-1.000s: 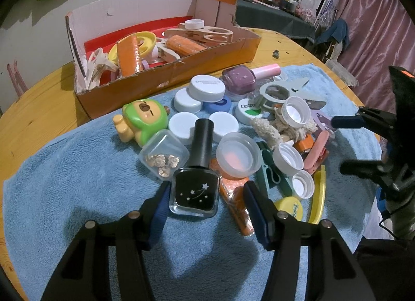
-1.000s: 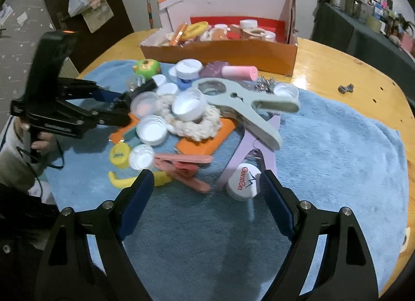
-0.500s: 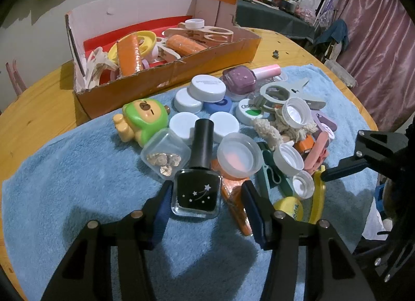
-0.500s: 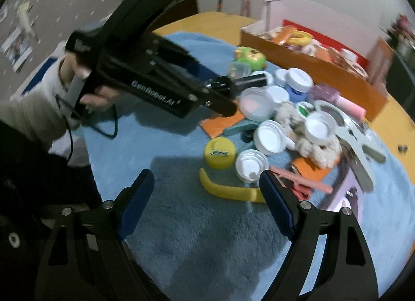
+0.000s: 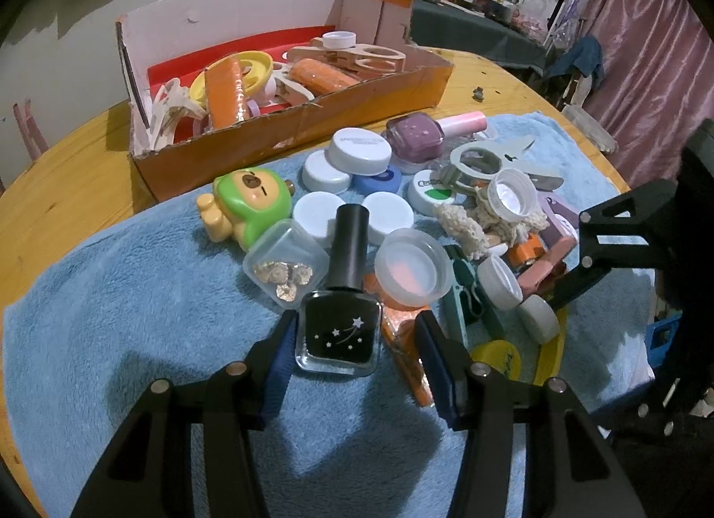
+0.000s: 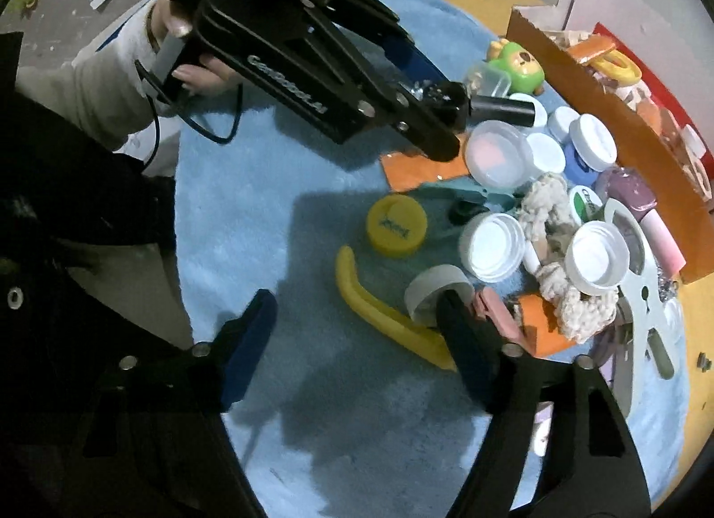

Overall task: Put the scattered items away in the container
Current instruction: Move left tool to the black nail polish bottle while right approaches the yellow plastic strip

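My left gripper [image 5: 354,339] is open, its blue pads on either side of a black nail polish bottle [image 5: 341,321] lying on the blue towel [image 5: 134,317]; a gap shows on the right side. The bottle's cap shows in the right wrist view [image 6: 504,109]. My right gripper [image 6: 357,330] is open low over the towel, around a yellow curved clip [image 6: 383,312] and next to a white cap [image 6: 435,290]. The orange cardboard box [image 5: 290,125] at the back holds several items.
A pile on the towel: green bear toy [image 5: 250,201], clear case with gold bits [image 5: 285,268], white lids [image 5: 361,152], purple polish bottle [image 5: 419,138], yellow cap [image 6: 395,225], grey clip [image 6: 642,290], cream scrunchie [image 6: 575,299]. The round wooden table [image 5: 58,187] lies beneath.
My right gripper swung left and down over the yellow clip and caps. My left gripper narrowed slightly around the black bottle.
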A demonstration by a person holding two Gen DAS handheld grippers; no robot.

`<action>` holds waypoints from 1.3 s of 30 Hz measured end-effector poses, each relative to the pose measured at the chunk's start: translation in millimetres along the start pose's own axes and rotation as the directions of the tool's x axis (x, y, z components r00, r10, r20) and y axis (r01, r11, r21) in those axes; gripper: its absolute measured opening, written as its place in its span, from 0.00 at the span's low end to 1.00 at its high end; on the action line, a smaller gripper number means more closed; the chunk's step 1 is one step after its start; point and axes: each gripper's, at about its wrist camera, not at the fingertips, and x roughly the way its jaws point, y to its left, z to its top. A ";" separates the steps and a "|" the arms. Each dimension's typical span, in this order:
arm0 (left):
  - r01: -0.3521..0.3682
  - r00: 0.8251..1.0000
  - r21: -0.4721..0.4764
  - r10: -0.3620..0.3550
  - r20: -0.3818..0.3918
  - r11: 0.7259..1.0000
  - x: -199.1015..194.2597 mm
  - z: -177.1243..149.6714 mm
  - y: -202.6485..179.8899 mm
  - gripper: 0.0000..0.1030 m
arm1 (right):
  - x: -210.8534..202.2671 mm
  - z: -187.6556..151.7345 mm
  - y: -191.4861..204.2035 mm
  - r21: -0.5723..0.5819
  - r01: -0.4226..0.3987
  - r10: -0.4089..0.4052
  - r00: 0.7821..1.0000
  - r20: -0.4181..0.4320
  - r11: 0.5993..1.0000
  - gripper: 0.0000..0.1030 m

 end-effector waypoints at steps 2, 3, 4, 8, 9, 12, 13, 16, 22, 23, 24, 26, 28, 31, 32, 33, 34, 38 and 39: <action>-0.001 1.000 -0.004 0.001 0.000 1.000 -0.3 0.2 0.3 0.54 | -2.2 -0.7 -1.3 -0.008 -0.004 0.004 1.000 -0.005 1.000 0.67; -0.001 1.000 -0.004 0.001 -0.001 1.000 -0.3 0.4 0.2 0.54 | -3.0 -0.9 -1.5 -0.011 -0.004 0.004 1.000 -0.005 1.000 0.67; -0.002 1.000 -0.005 0.002 -0.001 1.000 -0.6 0.5 0.1 0.54 | -4.6 -1.3 -1.9 -0.014 -0.003 0.003 1.000 -0.005 1.000 0.67; -0.004 1.000 -0.009 0.004 -0.001 1.000 -0.9 0.6 0.1 0.54 | -9.4 2.9 2.1 -0.036 0.014 -0.014 1.000 -0.002 0.999 0.67; -0.004 1.000 -0.010 0.004 -0.001 1.000 -1.1 0.5 0.0 0.54 | -11.4 2.6 3.7 -0.041 0.005 -0.005 1.000 -0.001 0.999 0.67; -0.005 1.000 -0.010 0.005 -0.002 1.000 -1.3 0.9 0.1 0.54 | -8.5 4.8 4.5 -0.054 -0.004 0.003 1.000 -0.022 0.999 0.67; -0.004 1.000 -0.010 0.004 -0.002 1.000 -1.3 0.7 0.1 0.54 | -4.0 4.7 5.2 -0.064 0.003 -0.006 0.999 -0.042 0.998 0.67; -0.007 1.000 -0.011 0.007 -0.003 1.000 -1.1 1.0 -0.5 0.54 | 7.4 4.7 4.4 -0.066 -0.003 -0.002 0.997 -0.083 0.998 0.66; -0.013 1.000 -0.017 0.013 -0.002 1.000 0.1 2.1 -0.8 0.54 | 5.3 3.1 4.7 -0.070 -0.003 -0.002 0.997 -0.072 0.998 0.44; -0.014 1.000 -0.017 0.014 -0.002 1.000 0.2 2.2 -0.8 0.54 | 6.2 3.2 4.1 -0.071 0.007 -0.012 0.997 -0.072 0.997 0.40; -0.013 1.000 -0.018 0.013 -0.002 1.000 0.2 2.1 -0.8 0.54 | 6.5 3.4 3.4 -0.067 0.010 -0.015 0.998 -0.069 0.998 0.38; -0.014 1.000 -0.015 0.014 -0.001 1.000 -0.1 1.8 -1.2 0.53 | 7.3 4.2 4.9 -0.067 0.016 -0.020 0.998 -0.067 0.998 0.36; -0.004 1.000 -0.018 0.004 -0.003 1.000 -0.3 2.1 -1.0 0.47 | 8.5 4.9 6.9 -0.073 0.033 -0.038 0.997 -0.064 0.997 0.32; 0.021 1.000 -0.022 -0.022 -0.012 1.000 0.0 3.3 -2.6 0.37 | 9.0 5.0 8.9 -0.081 0.046 -0.051 0.997 -0.060 0.996 0.30; 0.014 1.000 -0.017 -0.015 -0.011 1.000 0.2 3.9 -3.4 0.37 | 9.4 4.8 10.5 -0.088 0.051 -0.056 0.997 -0.059 0.995 0.30; 0.011 1.000 -0.014 -0.011 -0.010 1.000 0.4 4.4 -4.0 0.37 | 7.8 3.7 9.4 -0.097 0.056 -0.061 0.996 -0.059 0.994 0.30; 0.010 1.000 -0.015 -0.010 -0.008 1.000 0.2 4.6 -4.6 0.37 | 8.3 3.9 10.5 -0.101 0.058 -0.065 0.996 -0.058 0.993 0.30; 0.016 1.000 -0.032 -0.016 -0.008 0.999 0.3 4.9 -4.7 0.37 | 8.8 4.7 12.4 -0.105 0.060 -0.065 0.997 -0.048 0.993 0.23; 0.015 1.000 -0.035 -0.016 -0.007 0.999 0.5 5.3 -4.7 0.37 | 9.1 5.0 12.5 -0.104 0.061 -0.067 0.997 -0.046 0.993 0.22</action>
